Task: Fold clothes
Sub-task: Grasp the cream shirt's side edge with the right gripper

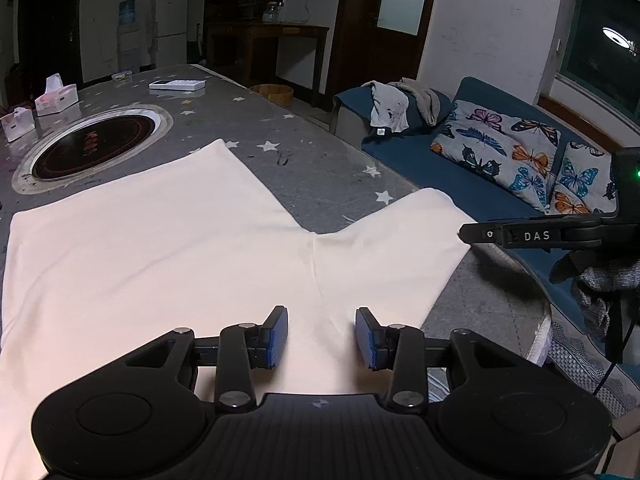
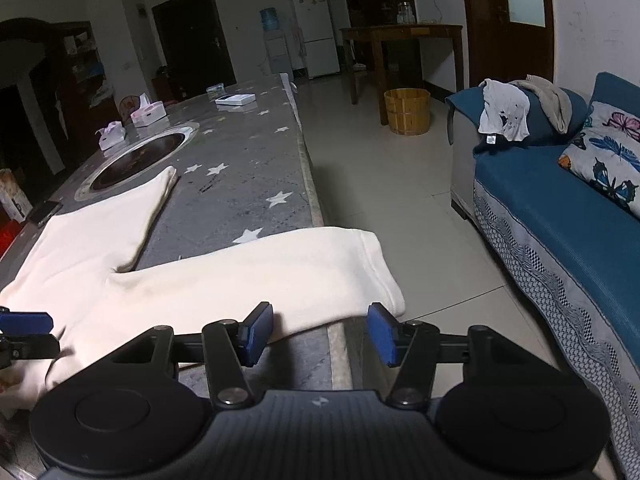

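Observation:
A cream pair of trousers (image 1: 168,248) lies flat on the grey star-patterned table (image 1: 312,160), legs spread in a V. My left gripper (image 1: 321,336) is open, just above the cloth near the crotch seam, holding nothing. My right gripper (image 2: 320,334) is open and empty, at the table's edge near the hem of the near trouser leg (image 2: 280,272), which overhangs the edge. The right gripper also shows at the right of the left wrist view (image 1: 520,236). The far leg (image 2: 132,208) points toward the hob.
A round black hob (image 1: 96,144) is set into the table. Tissue boxes (image 1: 56,98) and a white box (image 1: 176,85) sit at the far end. A blue sofa (image 2: 552,216) with butterfly cushions and clothes stands right. A wooden bucket (image 2: 407,111) is on the floor.

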Tool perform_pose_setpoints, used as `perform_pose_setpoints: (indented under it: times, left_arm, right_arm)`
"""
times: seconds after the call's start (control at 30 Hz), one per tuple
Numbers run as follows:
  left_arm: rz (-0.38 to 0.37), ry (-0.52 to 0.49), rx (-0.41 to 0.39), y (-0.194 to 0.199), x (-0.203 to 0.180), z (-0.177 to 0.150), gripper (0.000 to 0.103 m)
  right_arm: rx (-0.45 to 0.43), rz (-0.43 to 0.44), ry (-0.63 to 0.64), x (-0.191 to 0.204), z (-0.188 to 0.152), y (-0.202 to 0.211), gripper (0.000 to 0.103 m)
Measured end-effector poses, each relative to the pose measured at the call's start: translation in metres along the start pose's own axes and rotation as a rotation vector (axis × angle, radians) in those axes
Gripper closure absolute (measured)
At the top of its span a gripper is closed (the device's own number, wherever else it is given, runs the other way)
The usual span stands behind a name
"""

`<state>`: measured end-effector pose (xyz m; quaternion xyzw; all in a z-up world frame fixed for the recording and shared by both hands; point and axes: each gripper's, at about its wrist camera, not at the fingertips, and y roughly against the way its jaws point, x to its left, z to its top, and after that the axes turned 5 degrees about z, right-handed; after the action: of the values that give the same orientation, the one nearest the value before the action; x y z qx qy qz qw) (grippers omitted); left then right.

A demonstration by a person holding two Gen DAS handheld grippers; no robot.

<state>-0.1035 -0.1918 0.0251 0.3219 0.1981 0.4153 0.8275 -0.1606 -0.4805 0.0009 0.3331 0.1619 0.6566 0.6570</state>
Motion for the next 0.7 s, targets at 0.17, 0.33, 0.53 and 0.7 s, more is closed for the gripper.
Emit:
perform_pose_setpoints:
  times: [0.17,0.33,0.53,0.7]
  left_arm:
    - [-0.004,-0.005,0.001,-0.0005,-0.0022,0.0003,0.061]
    - [-0.003,-0.006,0.002,-0.0008,-0.0026,-0.0009,0.061]
    - [-0.003,-0.006,0.004,-0.0009,-0.0026,-0.0021,0.061]
    - [0.0,-0.006,0.007,-0.0014,-0.0028,-0.0026,0.06]
  right_arm:
    - [-0.015,0.002,-0.002,-0.0021,0.0007,0.0015,0.075]
    - [-0.025,-0.002,0.005,-0.0024,0.0017,0.0002,0.083]
    - [-0.041,0.0,-0.015,-0.0073,0.0026,-0.0013,0.079]
    - [-0.059,0.012,-0.006,-0.0083,0.0022,-0.0015,0.096]
